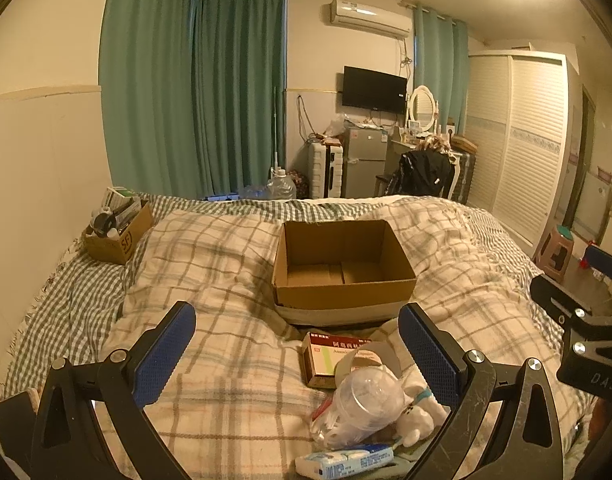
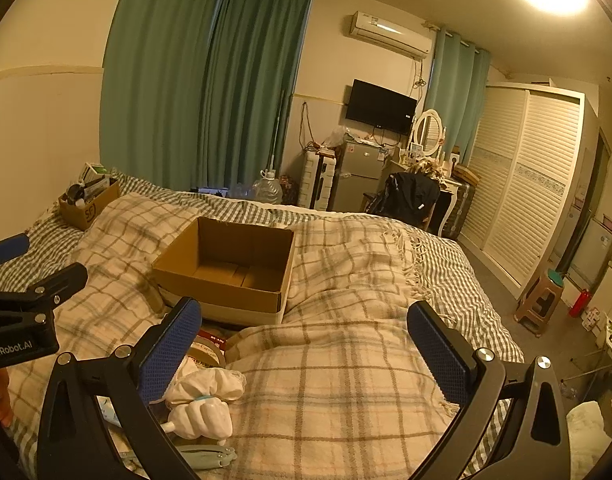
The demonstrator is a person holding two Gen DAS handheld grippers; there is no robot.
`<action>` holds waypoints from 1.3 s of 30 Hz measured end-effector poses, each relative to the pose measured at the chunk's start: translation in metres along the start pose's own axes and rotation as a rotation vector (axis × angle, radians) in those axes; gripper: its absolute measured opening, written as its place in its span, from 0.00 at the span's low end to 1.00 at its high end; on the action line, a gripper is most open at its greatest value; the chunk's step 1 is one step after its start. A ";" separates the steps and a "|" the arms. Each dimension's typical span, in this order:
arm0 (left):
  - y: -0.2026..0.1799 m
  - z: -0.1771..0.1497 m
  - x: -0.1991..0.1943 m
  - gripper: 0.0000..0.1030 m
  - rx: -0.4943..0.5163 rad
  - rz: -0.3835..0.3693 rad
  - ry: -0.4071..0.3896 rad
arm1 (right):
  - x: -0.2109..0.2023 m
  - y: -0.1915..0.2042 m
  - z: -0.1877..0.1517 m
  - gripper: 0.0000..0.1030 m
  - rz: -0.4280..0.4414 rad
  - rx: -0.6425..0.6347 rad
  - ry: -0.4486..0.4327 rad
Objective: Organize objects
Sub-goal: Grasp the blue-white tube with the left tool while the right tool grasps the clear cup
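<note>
An empty open cardboard box (image 1: 342,268) sits on the plaid blanket in the middle of the bed; it also shows in the right wrist view (image 2: 229,268). In front of it lies a pile: a red-and-white medicine box (image 1: 326,358), a tape roll (image 1: 366,356), a clear plastic cup (image 1: 366,400), a white toy (image 1: 416,416) and a tissue pack (image 1: 346,462). My left gripper (image 1: 297,356) is open above the pile, holding nothing. My right gripper (image 2: 306,352) is open and empty over the blanket, with the white toy (image 2: 203,404) by its left finger.
A second cardboard box (image 1: 119,232) full of small items stands at the bed's far left by the wall. The bed's right edge drops to the floor, where a stool (image 2: 540,300) stands. Green curtains, a fridge, a chair and a wardrobe line the far wall.
</note>
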State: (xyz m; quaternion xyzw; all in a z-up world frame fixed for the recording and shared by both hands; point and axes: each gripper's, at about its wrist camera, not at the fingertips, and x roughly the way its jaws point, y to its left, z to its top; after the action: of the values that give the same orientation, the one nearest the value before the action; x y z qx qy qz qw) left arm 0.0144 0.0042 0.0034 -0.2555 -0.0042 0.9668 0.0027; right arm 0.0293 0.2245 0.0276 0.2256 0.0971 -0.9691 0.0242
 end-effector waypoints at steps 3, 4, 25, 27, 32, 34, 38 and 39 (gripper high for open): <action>-0.001 -0.006 0.000 1.00 0.007 0.002 0.015 | 0.000 0.000 -0.002 1.00 -0.002 -0.003 0.008; -0.001 -0.009 0.000 1.00 0.012 0.007 0.024 | 0.000 0.000 -0.004 1.00 -0.001 -0.005 0.010; -0.037 -0.107 0.022 1.00 0.247 -0.118 0.275 | 0.027 0.002 -0.066 1.00 0.040 -0.049 0.183; -0.041 -0.109 0.033 0.98 0.268 -0.151 0.296 | 0.030 0.007 -0.067 1.00 0.047 -0.061 0.189; -0.029 -0.111 0.056 0.67 0.192 -0.314 0.395 | 0.034 0.015 -0.067 1.00 0.056 -0.081 0.203; -0.025 -0.112 0.058 0.51 0.177 -0.324 0.411 | 0.036 0.018 -0.067 1.00 0.057 -0.089 0.210; -0.021 -0.111 0.045 0.31 0.176 -0.339 0.398 | 0.038 0.029 -0.064 1.00 0.065 -0.115 0.214; -0.019 -0.109 0.039 0.30 0.171 -0.337 0.382 | 0.038 0.031 -0.063 1.00 0.067 -0.120 0.214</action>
State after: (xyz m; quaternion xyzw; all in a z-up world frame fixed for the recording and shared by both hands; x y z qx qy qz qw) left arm 0.0347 0.0238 -0.1107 -0.4280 0.0357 0.8837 0.1859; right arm 0.0249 0.2067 -0.0500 0.3290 0.1496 -0.9305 0.0595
